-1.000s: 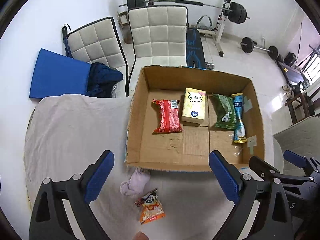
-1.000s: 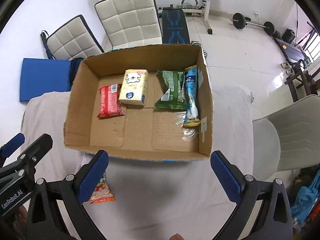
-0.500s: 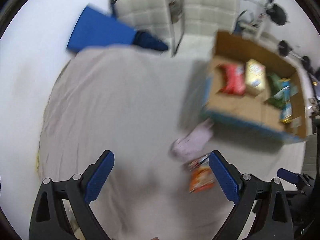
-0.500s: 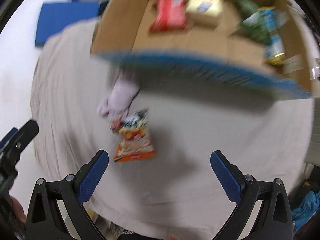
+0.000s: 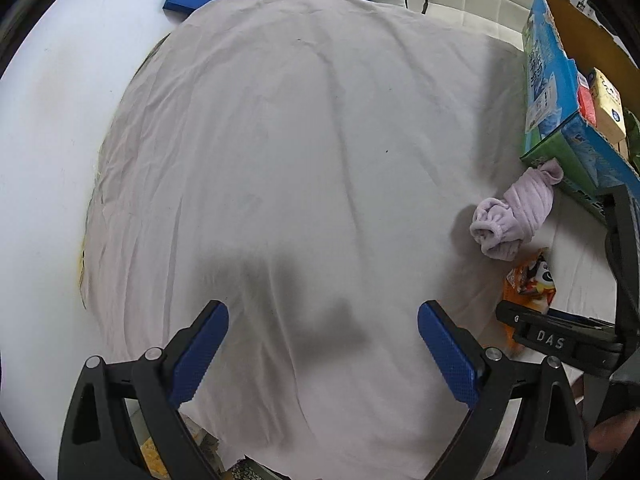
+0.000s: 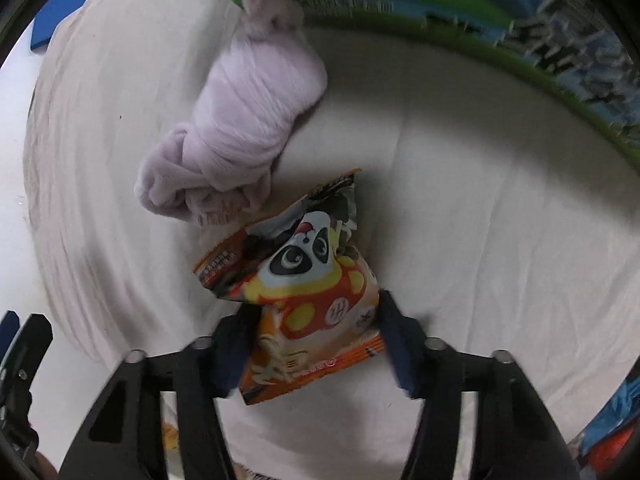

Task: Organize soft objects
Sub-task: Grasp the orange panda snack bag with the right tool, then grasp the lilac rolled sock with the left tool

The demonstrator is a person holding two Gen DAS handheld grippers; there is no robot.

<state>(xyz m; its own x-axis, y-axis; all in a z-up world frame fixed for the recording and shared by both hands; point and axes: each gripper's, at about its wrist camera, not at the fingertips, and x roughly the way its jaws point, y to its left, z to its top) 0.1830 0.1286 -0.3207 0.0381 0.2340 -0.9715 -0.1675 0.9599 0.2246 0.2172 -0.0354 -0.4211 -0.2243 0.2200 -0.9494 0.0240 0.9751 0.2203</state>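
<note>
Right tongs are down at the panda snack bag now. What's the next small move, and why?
Probably close the right tongs on the orange panda snack bag: its lower half already sits between the two fingers, which look close to its sides, though blur hides whether they touch. The rolled lilac cloth lies just beyond, clear of them.

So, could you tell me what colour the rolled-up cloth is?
Pale lilac; the rolled-up cloth shows best in the right wrist view.

Box (image 5: 554,92) cut off at right edge, snack packet (image 5: 530,284) partly hidden behind right gripper (image 6: 312,344), box print (image 6: 560,52) blurred.
</note>
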